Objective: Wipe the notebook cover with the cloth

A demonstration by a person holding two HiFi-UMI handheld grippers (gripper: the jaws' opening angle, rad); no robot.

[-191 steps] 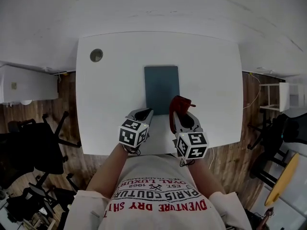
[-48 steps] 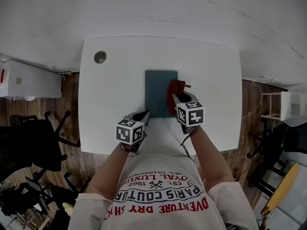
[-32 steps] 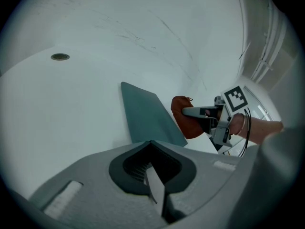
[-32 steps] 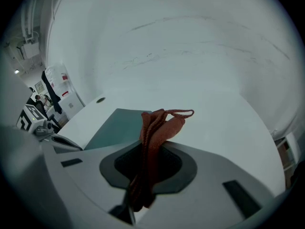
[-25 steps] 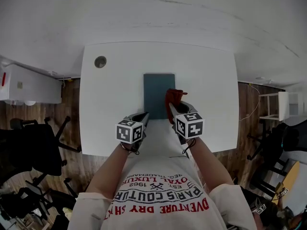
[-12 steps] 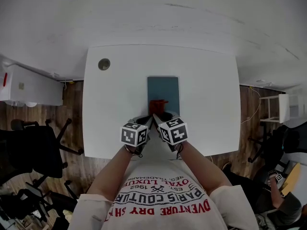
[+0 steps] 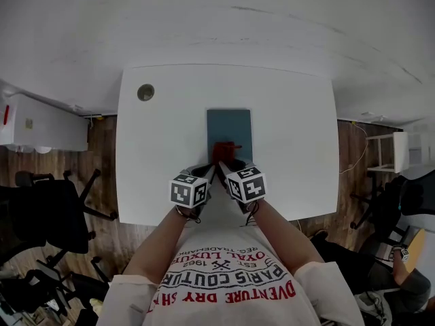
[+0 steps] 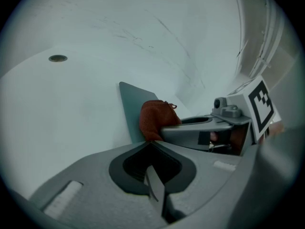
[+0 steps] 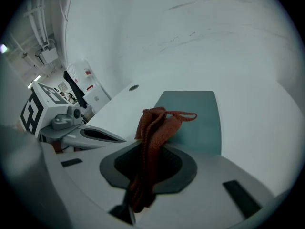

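Since two seconds back we've pulled the right tongs [image 7: 225, 161] off the notebook's [image 7: 230, 124] right edge and in to its near short edge, right beside the left tongs [image 7: 205, 171]. The left pair barely shifted.

Right tongs: clamped on the red cloth [image 9: 156, 128], which is bunched between the jaws with a wad sticking out front. That wad sits on the near end of the notebook and looks to be touching the cover, though contact is hard to confirm.

Left tongs: jaws fully together with nothing in them, parked over the table [image 7: 156, 155] just off the notebook's near-left corner.

The notebook lies flat with its long axis running straight away from us. The whole cover is ahead of the cloth, so we judge the next stroke is a push along that axis toward the far edge. The right side does the work; it's the one on the notebook. The left pair isn't pinning the notebook, so it could slide under the push.
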